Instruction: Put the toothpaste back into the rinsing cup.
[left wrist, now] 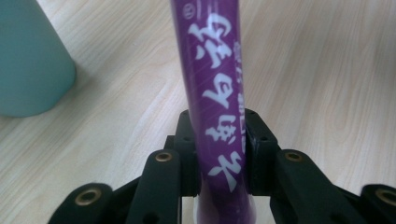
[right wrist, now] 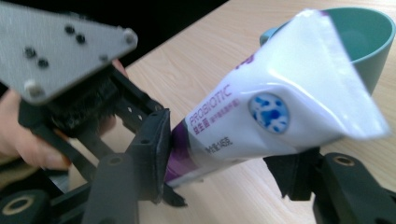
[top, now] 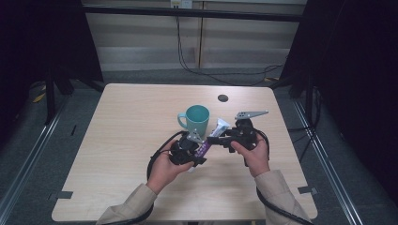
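We see a glossy plastic tube [right wrist: 261,116], a smooth teal mug [top: 197,120], and a matt wood-grain table [top: 126,136].

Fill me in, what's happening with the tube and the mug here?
A person works both handheld grippers over the table. The left gripper is shut on the purple end of a purple-and-white tube, holding it off the tabletop. The tube's white flat end sits between the jaws of the right gripper, whose pads don't clearly clamp it. The teal mug stands upright just behind the tube.
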Demonstrator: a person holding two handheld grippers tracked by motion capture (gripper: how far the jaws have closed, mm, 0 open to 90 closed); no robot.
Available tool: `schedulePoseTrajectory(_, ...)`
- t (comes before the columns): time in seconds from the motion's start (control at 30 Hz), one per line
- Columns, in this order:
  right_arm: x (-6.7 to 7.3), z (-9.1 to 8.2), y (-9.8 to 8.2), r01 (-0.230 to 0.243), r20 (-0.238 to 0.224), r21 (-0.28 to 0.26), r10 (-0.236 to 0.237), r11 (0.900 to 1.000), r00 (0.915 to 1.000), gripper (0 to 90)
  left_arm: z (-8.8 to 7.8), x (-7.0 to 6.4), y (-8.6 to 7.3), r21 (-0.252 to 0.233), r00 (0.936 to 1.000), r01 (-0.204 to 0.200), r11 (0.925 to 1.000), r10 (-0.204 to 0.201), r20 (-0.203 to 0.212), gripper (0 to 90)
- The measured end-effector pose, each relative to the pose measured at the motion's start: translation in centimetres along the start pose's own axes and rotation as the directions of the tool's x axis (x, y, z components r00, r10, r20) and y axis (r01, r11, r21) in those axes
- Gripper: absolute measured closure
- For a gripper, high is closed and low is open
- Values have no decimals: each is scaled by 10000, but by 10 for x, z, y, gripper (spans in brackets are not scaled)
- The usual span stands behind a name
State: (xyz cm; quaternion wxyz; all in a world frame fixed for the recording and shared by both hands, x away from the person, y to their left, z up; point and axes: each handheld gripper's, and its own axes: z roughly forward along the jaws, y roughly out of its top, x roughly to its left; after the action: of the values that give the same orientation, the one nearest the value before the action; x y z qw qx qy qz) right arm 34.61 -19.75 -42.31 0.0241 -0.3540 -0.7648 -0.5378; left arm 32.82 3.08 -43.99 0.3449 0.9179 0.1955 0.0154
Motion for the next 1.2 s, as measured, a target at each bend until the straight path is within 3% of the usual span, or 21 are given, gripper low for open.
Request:
schedulePoseTrajectory(0.13, -2, -2, 0, -488, -314, -518, 472, 9975, 9984, 537, 1, -4, 4, -204, 10000, 55, 9998, -53, 66, 713)
schedulePoseTrajectory(0.17, -3, -3, 1, -992, -530, -878, 948, 9912, 9941, 590, 1, -6, 7, -305, 9999, 52, 9995, -49, 87, 712)
schedulePoseTrajectory(0.3, -2, -5, 4, -1183, -478, -1112, 1136, 9867, 9924, 697, 0, -7, 10, -434, 9999, 97, 9990, -92, 120, 701)
schedulePoseTrajectory(0.4, -3, -7, 4, -1309, -631, -1171, 1242, 9845, 9903, 728, 0, -4, 9, -733, 9990, 376, 9966, -358, 252, 677)
schedulePoseTrajectory(0.43, -2, -7, 5, -1207, -570, -1184, 1146, 9856, 9918, 733, -1, -2, 9, -814, 9986, 493, 9955, -474, 249, 621)
schedulePoseTrajectory(0.5, 1, -13, 8, -797, -167, -1234, 782, 9891, 9968, 741, -3, 4, 5, -999, 9954, 932, 9906, -904, 328, 384)
schedulePoseTrajectory(0.57, 0, -15, 9, -792, -216, -1337, 770, 9878, 9968, 742, -4, 6, 3, -1029, 9943, 1039, 9892, -1009, 342, 384)
schedulePoseTrajectory(0.6, 0, -21, 11, -649, -47, -1460, 649, 9872, 9979, 741, -6, 8, 1, -1039, 9941, 1064, 9889, -1035, 337, 317)
schedulePoseTrajectory(0.67, 1, -23, 12, -507, 103, -1381, 526, 9891, 9986, 742, -7, 11, -4, -1051, 9924, 1190, 9873, -1151, 425, 298)
schedulePoseTrajectory(0.73, 2, -26, 14, -260, 324, -1281, 304, 9914, 9990, 741, -7, 13, -10, -1005, 9917, 1285, 9866, -1271, 206, 251)
schedulePoseTrajectory(0.9, 2, -32, 16, -76, 576, -1211, 147, 9926, 9982, 742, -6, 17, -26, -771, 9923, 1233, 9894, -1224, 164, 179)
schedulePoseTrajectory(1.2, 3, -37, 27, 369, 1127, -956, -260, 9947, 9933, 741, -10, 23, -52, -596, 9954, 955, 9936, -954, 44, 175)
